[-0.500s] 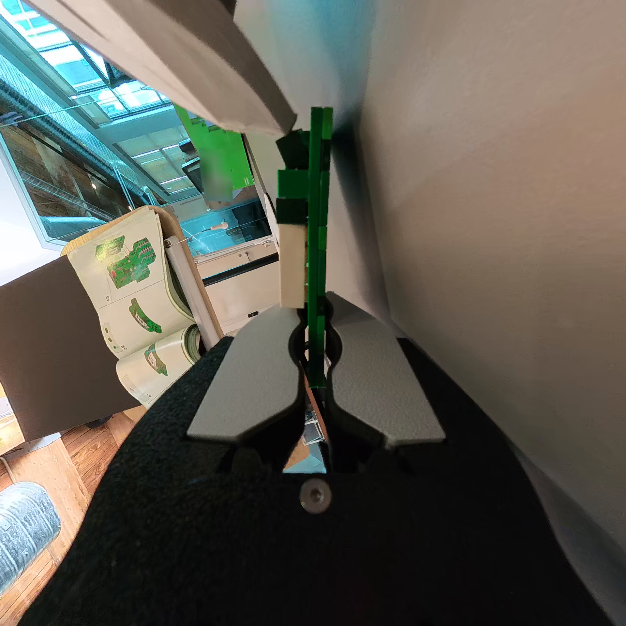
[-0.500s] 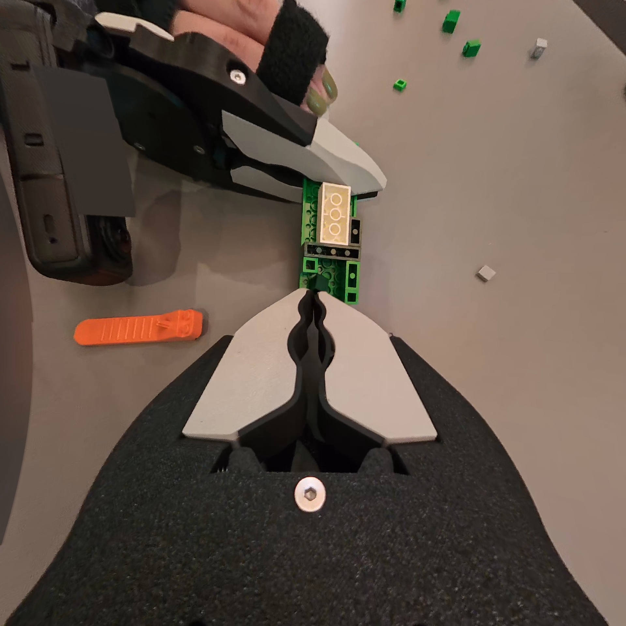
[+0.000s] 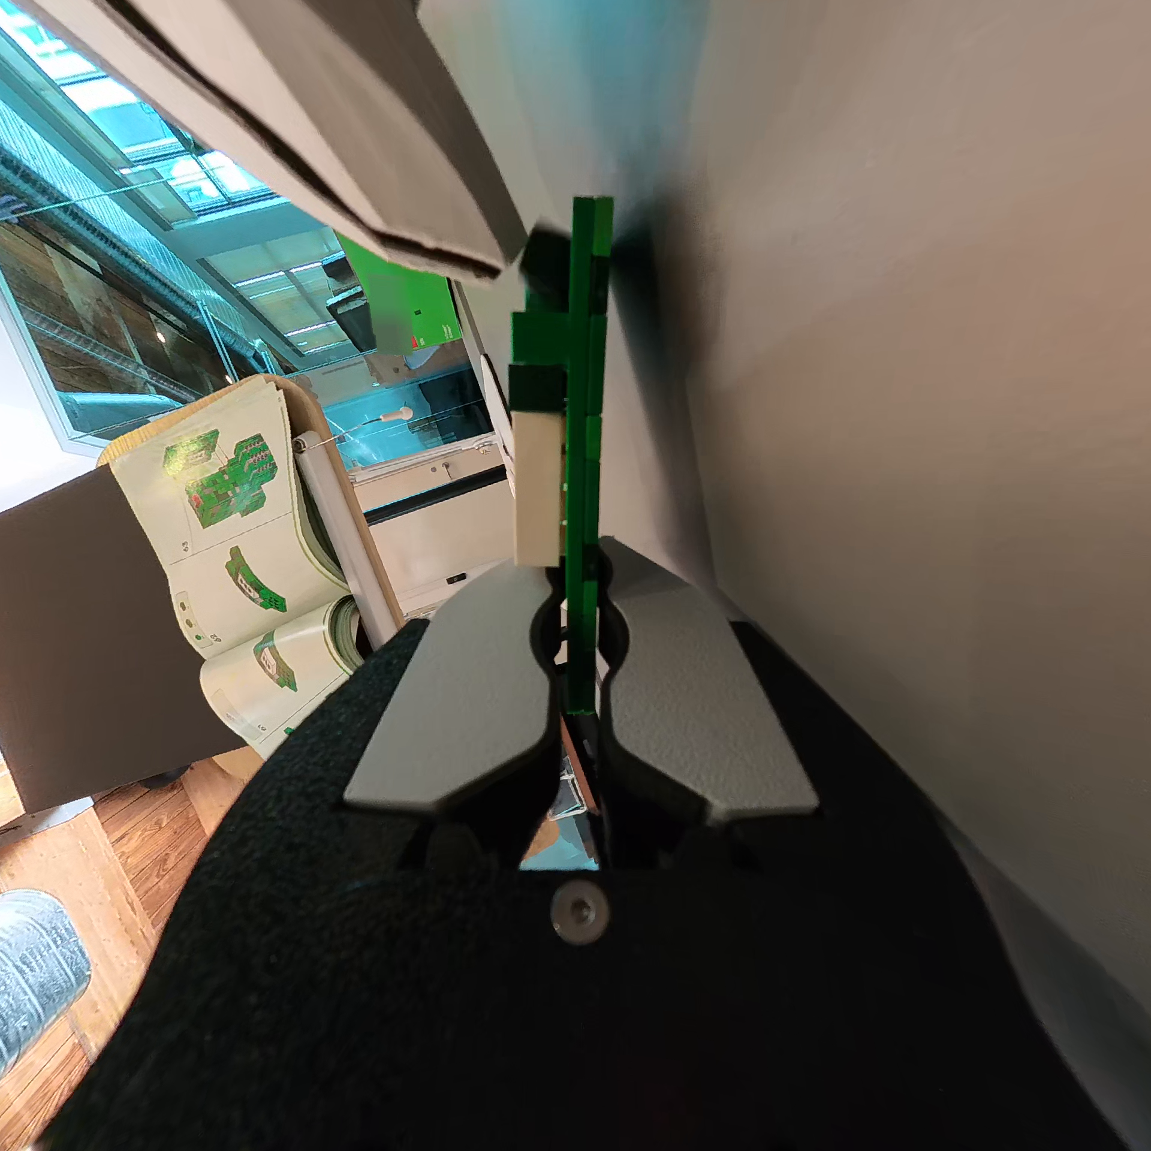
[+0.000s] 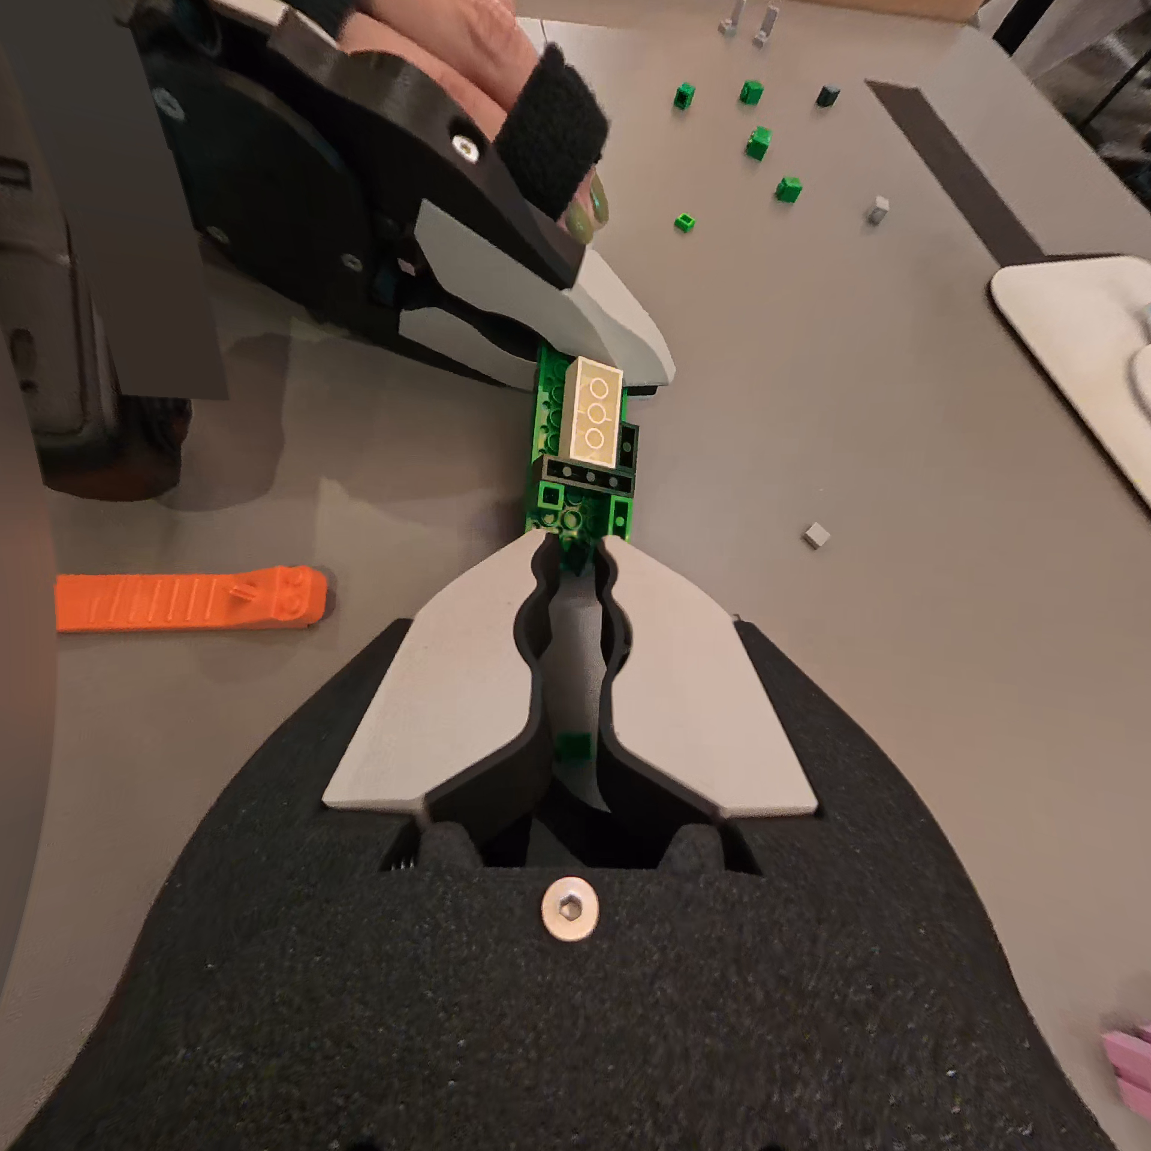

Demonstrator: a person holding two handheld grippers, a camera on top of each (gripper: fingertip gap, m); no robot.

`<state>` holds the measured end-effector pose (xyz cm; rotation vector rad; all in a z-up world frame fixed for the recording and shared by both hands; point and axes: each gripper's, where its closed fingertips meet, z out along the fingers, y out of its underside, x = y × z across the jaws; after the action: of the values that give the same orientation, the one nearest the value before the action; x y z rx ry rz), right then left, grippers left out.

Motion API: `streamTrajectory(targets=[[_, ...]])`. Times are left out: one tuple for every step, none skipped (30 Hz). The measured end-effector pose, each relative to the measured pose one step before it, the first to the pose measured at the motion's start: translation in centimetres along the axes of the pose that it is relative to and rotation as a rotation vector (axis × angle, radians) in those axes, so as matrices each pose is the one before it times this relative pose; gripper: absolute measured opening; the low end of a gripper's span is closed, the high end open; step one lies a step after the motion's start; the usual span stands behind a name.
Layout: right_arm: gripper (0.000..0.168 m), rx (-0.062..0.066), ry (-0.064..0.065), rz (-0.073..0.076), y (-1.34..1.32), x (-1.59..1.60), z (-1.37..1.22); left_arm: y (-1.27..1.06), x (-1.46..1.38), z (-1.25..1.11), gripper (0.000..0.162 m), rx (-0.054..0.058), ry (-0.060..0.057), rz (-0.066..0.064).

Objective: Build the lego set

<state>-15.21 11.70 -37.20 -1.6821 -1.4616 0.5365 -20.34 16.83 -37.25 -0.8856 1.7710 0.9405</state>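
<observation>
A green lego plate assembly carries a cream brick and black and dark green bricks. It is held just above the grey table. My left gripper is shut on its far end. In the left wrist view the assembly stands edge-on between the shut left gripper fingers, with the cream brick on its left face. My right gripper is open, its tips on either side of the assembly's near end, where a small dark green piece sits. A finger of the right gripper shows at the top of the left wrist view.
An orange brick separator lies on the table at left. Several loose green bricks and small grey pieces lie at the back right. A white tray is at the right edge. An open instruction booklet stands behind.
My right gripper has gone from shut to open at the near end of the assembly. The left gripper still holds the assembly in the same place.
</observation>
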Motion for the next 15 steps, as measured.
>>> streamTrajectory(targets=[[0.011,-0.0054,0.0095,-0.0167,0.061,0.025,0.019,0.0,0.002,-0.002,0.006,0.0002,0.0005,-0.0008],[0.011,-0.0072,0.0093,-0.0113,0.101,0.041,0.051,-0.01,0.009,0.004,0.006,0.0001,0.0004,-0.001],[0.011,-0.008,0.0001,-0.0043,0.107,-0.047,0.081,-0.001,0.006,-0.003,0.006,0.0004,0.001,-0.0016],[0.011,-0.0021,0.0037,0.006,0.034,0.038,0.041,-0.008,0.01,-0.009,0.006,0.0004,0.0006,-0.0014],[0.011,0.0022,-0.001,0.007,-0.021,-0.002,-0.039,0.003,0.011,0.009,0.006,-0.0006,0.0005,-0.0014],[0.011,-0.0038,0.0005,0.012,0.093,0.027,-0.064,0.002,0.01,-0.004,0.006,-0.0006,0.0009,-0.0015],[0.011,-0.0019,0.0049,0.0145,0.093,0.087,-0.076,0.009,0.015,0.004,0.006,-0.0002,0.0012,-0.0014],[0.011,0.0013,0.0022,0.0139,0.094,0.023,-0.108,0.002,0.003,-0.003,0.006,0.0,0.0006,-0.0007],[0.011,-0.0057,-0.0022,0.0209,0.18,-0.024,-0.084,0.001,0.009,0.008,0.006,-0.0002,0.0011,-0.0013],[0.012,-0.0131,-0.0037,0.0268,0.263,-0.032,-0.043,0.009,0.026,0.003,0.006,0.0,0.002,-0.0028],[0.012,-0.0183,-0.0041,0.0301,0.326,0.002,0.015,-0.005,0.022,0.009,0.006,0.0012,0.0021,-0.0035],[0.012,-0.014,-0.0028,0.029,0.231,0.018,0.016,0.006,0.018,0.013,0.006,0.0007,0.0021,-0.0032],[0.012,-0.0051,-0.0064,0.0282,0.058,-0.016,0.012,-0.003,0.013,-0.001,0.006,-0.0003,0.0013,-0.0012],[0.012,0.0008,-0.0092,0.0344,-0.081,-0.047,0.043,0.0,0.0,0.001,0.006,-0.0008,-0.0001,0.0007],[0.012,-0.0001,-0.0213,0.0357,-0.116,-0.187,0.087,0.003,-0.014,-0.011,0.006,-0.0008,-0.0011,0.0016]])
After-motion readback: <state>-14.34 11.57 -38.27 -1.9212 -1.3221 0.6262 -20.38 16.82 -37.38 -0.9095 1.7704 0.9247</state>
